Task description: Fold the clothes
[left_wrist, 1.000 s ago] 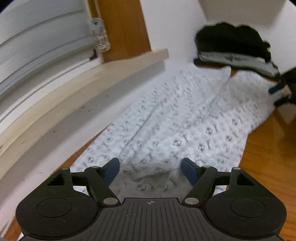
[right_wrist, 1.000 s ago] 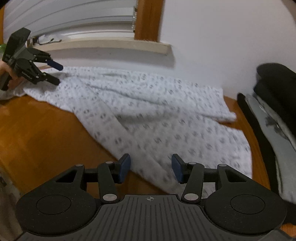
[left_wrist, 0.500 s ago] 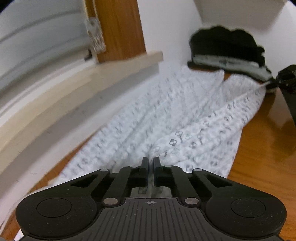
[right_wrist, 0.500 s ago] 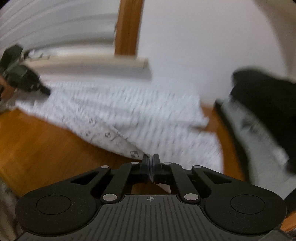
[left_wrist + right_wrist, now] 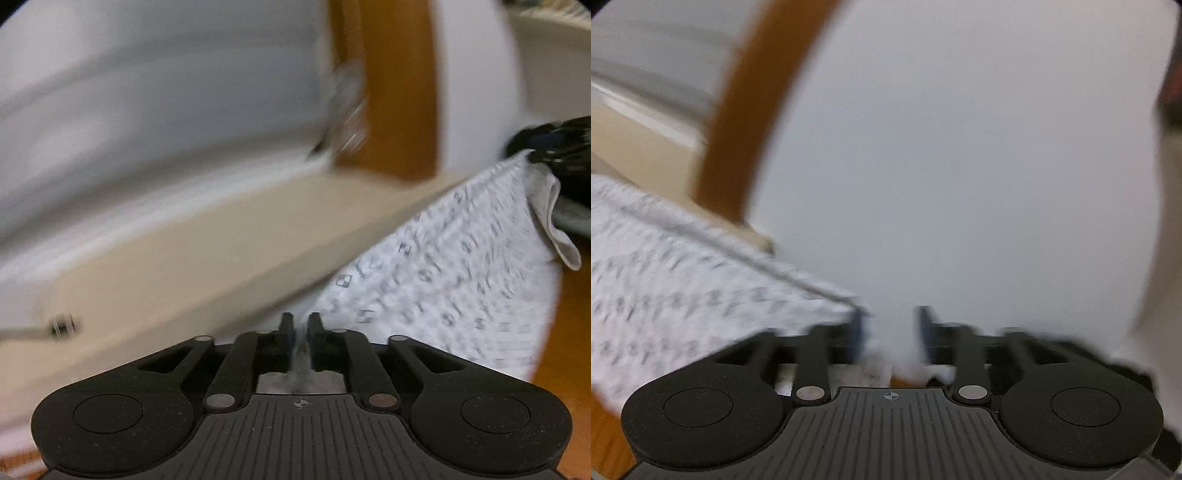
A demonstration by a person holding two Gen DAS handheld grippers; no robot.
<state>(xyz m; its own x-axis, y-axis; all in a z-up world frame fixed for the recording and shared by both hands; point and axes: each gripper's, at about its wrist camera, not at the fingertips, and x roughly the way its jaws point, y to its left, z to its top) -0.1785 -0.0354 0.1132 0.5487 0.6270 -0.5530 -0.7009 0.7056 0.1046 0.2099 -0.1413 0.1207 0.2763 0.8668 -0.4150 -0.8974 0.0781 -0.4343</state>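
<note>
I see the white wall (image 5: 960,166) filling most of the right wrist view, with the pale window sill (image 5: 184,251) and the brown wooden frame post (image 5: 395,92) crossing the left wrist view; everything is smeared by motion blur. The patterned white garment (image 5: 461,277) is off the bench (image 5: 569,325) along its near edge and hangs as a stretched sheet between my two claws. Its long axis runs from the left claw (image 5: 299,325) away to the far right, where its far corner folds over beside a dark pile of clothes (image 5: 565,147). In the right wrist view the same garment (image 5: 683,295) spreads leftward from the right claw (image 5: 890,325), its hemmed top edge slanting up to the far left. The left claw is clenched on a pinch of the garment's cloth, fingers almost meeting. The right claw's fingers stand a little apart with cloth bunched between them; through the blur I cannot tell whether it is gripping.
</note>
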